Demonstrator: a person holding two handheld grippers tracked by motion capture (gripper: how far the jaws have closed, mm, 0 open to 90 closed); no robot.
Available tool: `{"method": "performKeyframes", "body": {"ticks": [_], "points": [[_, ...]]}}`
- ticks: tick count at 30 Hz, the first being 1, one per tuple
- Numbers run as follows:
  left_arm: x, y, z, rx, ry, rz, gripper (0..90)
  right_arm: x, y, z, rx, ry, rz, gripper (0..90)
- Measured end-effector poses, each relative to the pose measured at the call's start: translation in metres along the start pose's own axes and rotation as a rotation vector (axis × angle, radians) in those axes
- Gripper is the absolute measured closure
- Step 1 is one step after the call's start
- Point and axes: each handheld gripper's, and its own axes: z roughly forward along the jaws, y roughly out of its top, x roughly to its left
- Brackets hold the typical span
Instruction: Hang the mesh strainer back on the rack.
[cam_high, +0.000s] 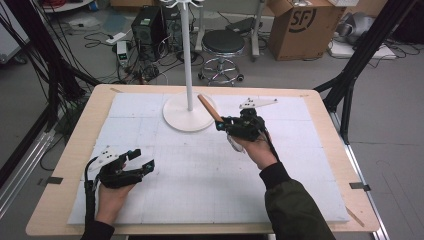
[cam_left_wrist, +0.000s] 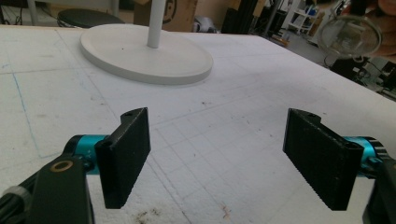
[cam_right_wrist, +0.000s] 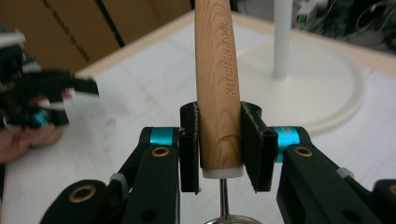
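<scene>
A kitchen tool with a wooden handle is clamped between the pads of the right gripper, which is closed tight on the handle's lower end; a thin metal stem leaves the handle below the pads. In the high view the handle slants over the edge of the white stand base, held above the worktop. The left gripper rests well to the left of the stand base, nearer the person, its jaws spread wide with nothing between them.
</scene>
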Motion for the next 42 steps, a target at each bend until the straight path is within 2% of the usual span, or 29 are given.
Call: {"method": "performKeyframes", "body": {"ticks": [1,5,9,14,20,22,29,32,36,42], "points": [[0.001,0.0,0.0,0.0,0.0,-0.003,23.6,0.0,0.0,0.0,0.0,0.0,0.0,70.5],[0.004,-0.001,0.0,-0.003,0.011,-0.02,23.6,0.001,0.012,-0.004,-0.089,0.004,-0.006,70.5],[0.004,0.0,0.0,-0.007,0.011,-0.019,23.7,0.004,0.018,-0.007,-0.149,-0.011,-0.024,70.5],[0.004,-0.001,0.004,0.006,0.01,-0.015,23.7,0.0,0.022,-0.012,-0.232,0.018,0.004,70.5],[0.004,-0.001,0.003,0.006,0.005,-0.005,23.9,0.002,0.034,-0.019,-0.34,-0.011,-0.016,70.5],[0.004,-0.001,0.003,0.002,0.003,-0.006,23.9,0.002,0.04,-0.021,-0.373,-0.004,-0.006,70.5],[0.004,-0.002,0.003,0.006,-0.002,-0.014,23.2,0.004,0.071,-0.022,-0.442,-0.021,-0.001,70.5],[0.003,-0.002,0.003,0.004,-0.003,-0.015,23.2,0.004,0.083,-0.021,-0.464,-0.01,0.006,70.5],[0.004,-0.003,0.003,0.004,-0.004,-0.024,23.2,0.004,0.095,-0.018,-0.508,0.002,0.018,70.5],[0.005,-0.003,0.002,0.002,-0.008,-0.028,23.2,0.005,0.109,-0.013,-0.534,-0.007,0.02,70.5]]}}
